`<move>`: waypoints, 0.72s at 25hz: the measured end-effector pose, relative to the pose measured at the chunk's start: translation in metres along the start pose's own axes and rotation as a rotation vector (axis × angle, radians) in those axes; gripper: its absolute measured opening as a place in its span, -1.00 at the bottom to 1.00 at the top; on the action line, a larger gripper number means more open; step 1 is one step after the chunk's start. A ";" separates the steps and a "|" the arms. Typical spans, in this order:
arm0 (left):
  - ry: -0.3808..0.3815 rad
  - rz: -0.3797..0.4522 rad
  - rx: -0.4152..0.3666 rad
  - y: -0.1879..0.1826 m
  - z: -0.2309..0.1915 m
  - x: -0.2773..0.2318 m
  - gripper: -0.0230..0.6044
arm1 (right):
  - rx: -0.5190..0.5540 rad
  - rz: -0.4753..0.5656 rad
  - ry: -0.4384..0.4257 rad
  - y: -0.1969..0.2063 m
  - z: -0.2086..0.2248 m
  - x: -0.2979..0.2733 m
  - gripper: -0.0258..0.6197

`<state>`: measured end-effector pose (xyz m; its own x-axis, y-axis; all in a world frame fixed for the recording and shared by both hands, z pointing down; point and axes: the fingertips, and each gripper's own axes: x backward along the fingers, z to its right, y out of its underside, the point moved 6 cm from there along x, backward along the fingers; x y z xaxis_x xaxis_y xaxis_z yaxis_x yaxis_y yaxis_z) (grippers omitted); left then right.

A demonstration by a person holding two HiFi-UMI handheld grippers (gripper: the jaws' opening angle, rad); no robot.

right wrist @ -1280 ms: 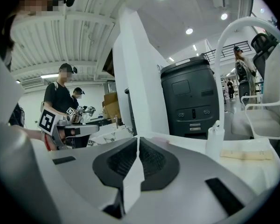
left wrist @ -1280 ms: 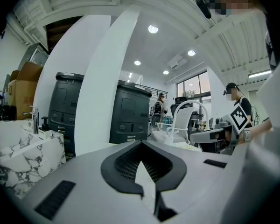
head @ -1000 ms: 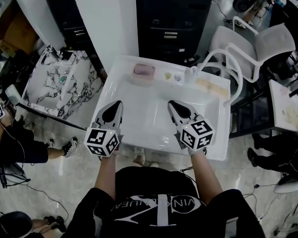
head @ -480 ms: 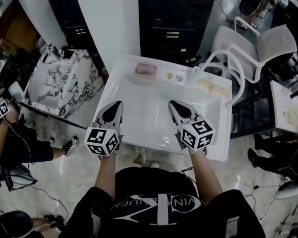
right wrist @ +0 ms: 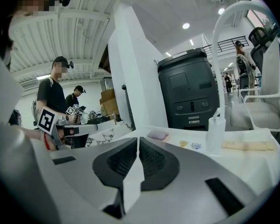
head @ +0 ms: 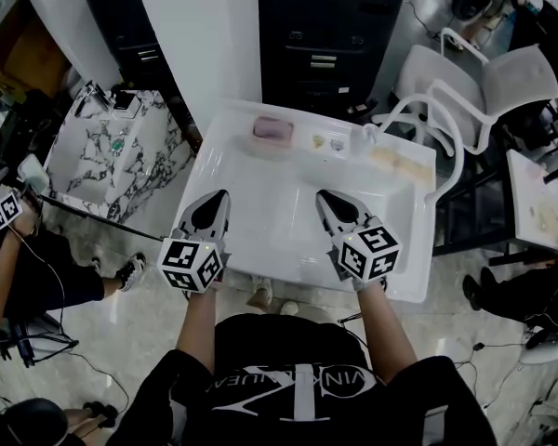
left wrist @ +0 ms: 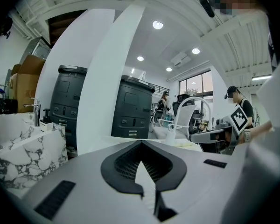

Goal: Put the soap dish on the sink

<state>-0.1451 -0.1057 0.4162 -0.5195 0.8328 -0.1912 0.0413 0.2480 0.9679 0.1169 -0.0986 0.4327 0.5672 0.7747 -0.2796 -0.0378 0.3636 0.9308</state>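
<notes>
Soap dish (head: 270,129) well beyond left hand-held gripper (head: 223,196).

Left gripper (head: 221,198) and right gripper (head: 322,198) side by side, jaws together, both empty.

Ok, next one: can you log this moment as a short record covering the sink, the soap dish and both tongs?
sink: white, seen from above
soap dish: pink, on the sink's back ledge, touched by neither tongs
also on ledge: white pump bottle, to the right of the dish
left tongs: shut, empty, over the near part of the basin
right tongs: shut, empty, level with the left tongs over the basin
task state: dish sits on the sink; nothing is held
</notes>
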 end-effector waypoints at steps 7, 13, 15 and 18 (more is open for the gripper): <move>0.009 -0.025 0.006 0.004 -0.010 -0.013 -0.88 | -0.019 -0.021 0.013 0.006 0.007 -0.013 -0.82; 0.012 -0.029 0.008 0.004 -0.020 -0.021 -0.88 | -0.016 -0.025 0.026 0.006 0.008 -0.023 -0.82; 0.016 -0.032 0.008 0.005 -0.020 -0.023 -0.88 | -0.016 -0.026 0.028 0.006 0.008 -0.023 -0.82; 0.020 -0.034 0.008 0.006 -0.020 -0.024 -0.88 | -0.013 -0.027 0.030 0.007 0.008 -0.024 -0.82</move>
<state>-0.1496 -0.1337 0.4299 -0.5375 0.8139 -0.2204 0.0303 0.2798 0.9596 0.1095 -0.1185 0.4477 0.5436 0.7794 -0.3117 -0.0333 0.3911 0.9198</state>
